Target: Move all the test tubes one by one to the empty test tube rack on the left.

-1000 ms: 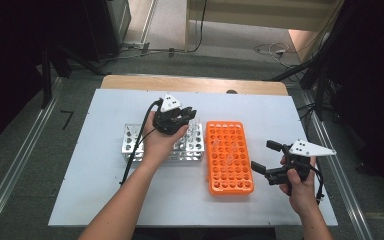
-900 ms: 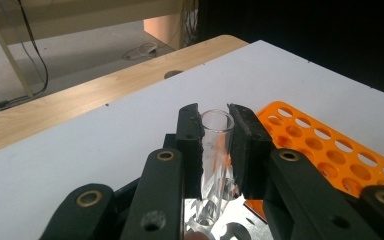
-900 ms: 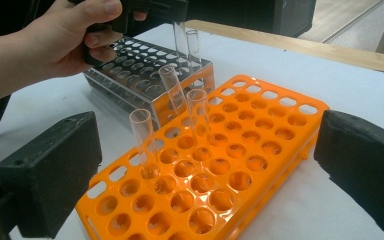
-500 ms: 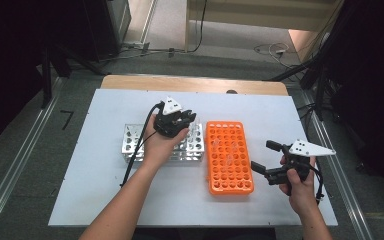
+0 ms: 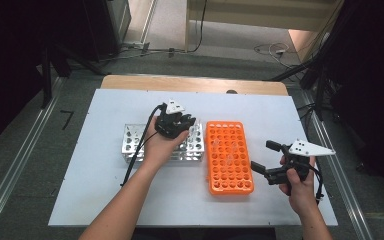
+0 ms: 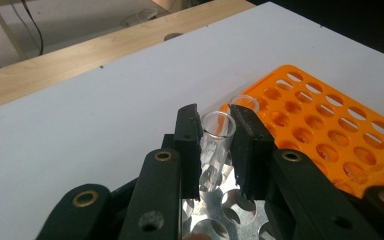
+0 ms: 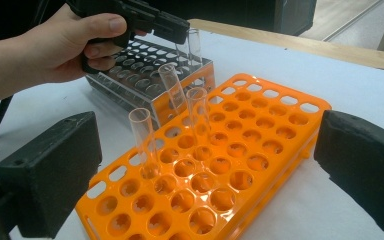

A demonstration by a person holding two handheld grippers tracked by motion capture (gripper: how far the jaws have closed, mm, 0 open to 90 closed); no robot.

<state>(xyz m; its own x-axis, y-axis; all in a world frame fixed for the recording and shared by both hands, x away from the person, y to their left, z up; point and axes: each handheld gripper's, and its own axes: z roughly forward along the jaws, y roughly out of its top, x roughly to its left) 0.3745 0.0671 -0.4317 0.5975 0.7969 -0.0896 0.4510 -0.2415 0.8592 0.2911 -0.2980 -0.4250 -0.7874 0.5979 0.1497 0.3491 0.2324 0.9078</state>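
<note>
left gripper view shows the glass tube (image 6: 215, 135) pinched between your left gripper (image 6: 216, 145), standing upright over the metal rack (image 5: 130, 142); its foot seems to sit in a hole, though that's hard to see. beside it lies the orange rack (image 5: 228, 156) holding three tubes (image 7: 145, 140). your right gripper (image 5: 275, 160) hovers wide apart, holding nothing.

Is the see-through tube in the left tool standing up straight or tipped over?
Upright. The tube stands mouth-up between the left tool's two black jaws, above the metal rack.
</note>
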